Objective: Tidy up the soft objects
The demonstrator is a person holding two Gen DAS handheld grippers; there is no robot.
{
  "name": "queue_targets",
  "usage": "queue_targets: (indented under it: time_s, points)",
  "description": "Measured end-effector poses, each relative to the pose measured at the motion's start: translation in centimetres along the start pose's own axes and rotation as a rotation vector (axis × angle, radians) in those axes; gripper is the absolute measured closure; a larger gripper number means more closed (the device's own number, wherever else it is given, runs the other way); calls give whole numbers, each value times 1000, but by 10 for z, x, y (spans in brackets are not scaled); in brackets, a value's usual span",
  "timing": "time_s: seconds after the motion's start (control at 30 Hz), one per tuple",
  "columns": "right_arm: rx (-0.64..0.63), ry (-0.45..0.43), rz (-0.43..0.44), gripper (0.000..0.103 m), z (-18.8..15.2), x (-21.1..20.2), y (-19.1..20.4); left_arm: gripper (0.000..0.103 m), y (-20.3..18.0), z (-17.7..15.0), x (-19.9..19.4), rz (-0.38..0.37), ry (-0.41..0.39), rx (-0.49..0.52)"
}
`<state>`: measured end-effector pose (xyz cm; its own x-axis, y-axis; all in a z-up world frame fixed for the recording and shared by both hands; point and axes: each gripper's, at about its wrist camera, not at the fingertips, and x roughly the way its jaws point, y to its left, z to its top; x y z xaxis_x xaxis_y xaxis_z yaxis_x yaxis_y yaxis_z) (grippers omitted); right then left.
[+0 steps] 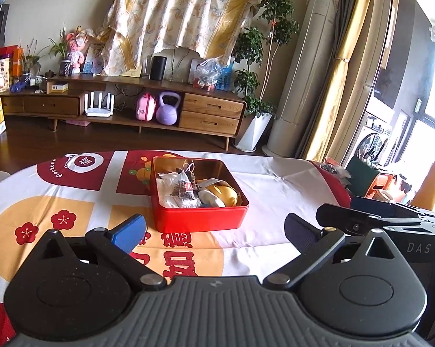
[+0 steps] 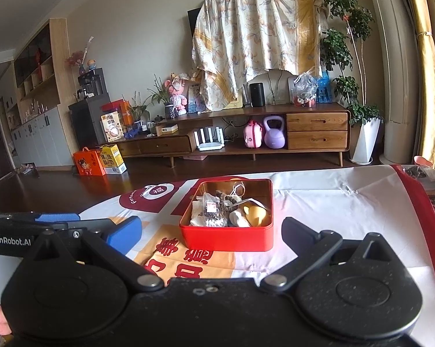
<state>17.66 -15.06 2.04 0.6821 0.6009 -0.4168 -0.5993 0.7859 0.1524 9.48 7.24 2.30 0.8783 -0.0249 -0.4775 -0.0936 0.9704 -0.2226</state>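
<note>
A red tin box (image 1: 200, 219) (image 2: 226, 237) stands open on the patterned tablecloth (image 1: 58, 199) (image 2: 333, 202). Inside lie a clear bag of dark bits (image 1: 181, 188) (image 2: 210, 209), a yellow soft toy (image 1: 224, 192) (image 2: 258, 215) and a white soft piece (image 1: 210, 198) (image 2: 237, 219). My left gripper (image 1: 214, 232) is open and empty, held just short of the box. My right gripper (image 2: 211, 231) is open and empty, also just short of the box. The right gripper's body shows at the right of the left wrist view (image 1: 390, 217), and the left gripper's body shows at the left of the right wrist view (image 2: 29, 228).
A small bag of dark items (image 1: 331, 169) (image 2: 419, 171) lies at the table's far right corner. Beyond the table are wood floor, a TV cabinet (image 1: 208, 112) (image 2: 315, 133), a potted plant (image 1: 255, 127) (image 2: 364, 138) and a tall white air conditioner (image 1: 301, 86).
</note>
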Motion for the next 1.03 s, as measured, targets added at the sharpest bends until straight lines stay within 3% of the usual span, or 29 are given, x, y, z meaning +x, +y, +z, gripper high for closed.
queue_targets:
  time_s: [0.77, 0.87, 1.03]
  points:
    - [-8, 2, 0, 0, 0, -13, 3, 0, -1, -3, -12, 12, -28, 1]
    - [-6, 4, 1, 0, -2, -13, 4, 0, -5, -5, -13, 60, -42, 28]
    - [-6, 4, 1, 0, -2, -13, 3, 0, -5, -6, -12, 68, -39, 31]
